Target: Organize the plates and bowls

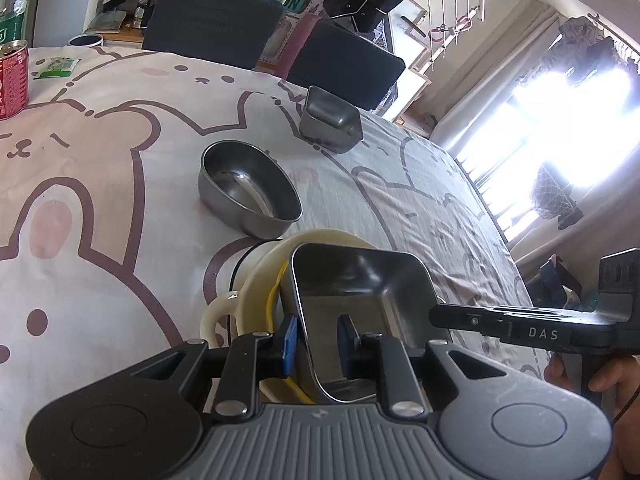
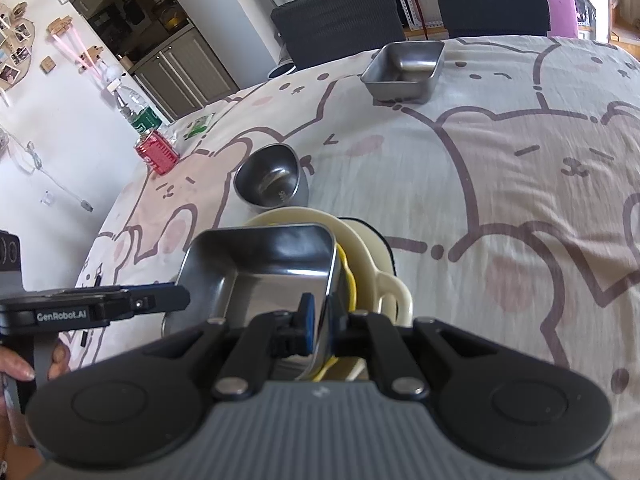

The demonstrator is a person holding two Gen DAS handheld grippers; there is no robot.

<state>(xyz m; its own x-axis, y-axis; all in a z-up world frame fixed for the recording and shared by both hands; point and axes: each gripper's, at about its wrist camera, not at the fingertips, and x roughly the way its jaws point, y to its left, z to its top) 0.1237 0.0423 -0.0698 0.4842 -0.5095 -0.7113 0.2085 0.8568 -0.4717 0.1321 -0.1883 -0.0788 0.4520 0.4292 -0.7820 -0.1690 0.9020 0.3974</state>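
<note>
A rectangular steel tray [image 1: 360,284] [image 2: 260,264] sits inside a cream bowl with a handle [image 1: 256,276] [image 2: 376,264], with a yellow rim between them. My left gripper [image 1: 318,340] straddles the tray's left wall, pads on either side of it. My right gripper [image 2: 320,320] is shut on the tray's right wall. A round steel bowl [image 1: 248,188] [image 2: 272,180] stands just beyond. A second rectangular steel tray [image 1: 330,120] [image 2: 404,70] stands farther back.
The table wears a bear-print cloth [image 1: 100,200] [image 2: 500,200]. A red can [image 1: 12,80] [image 2: 156,152] and a plastic bottle [image 2: 136,112] stand at the left edge. Two dark chairs [image 1: 212,20] [image 2: 340,16] stand behind the table.
</note>
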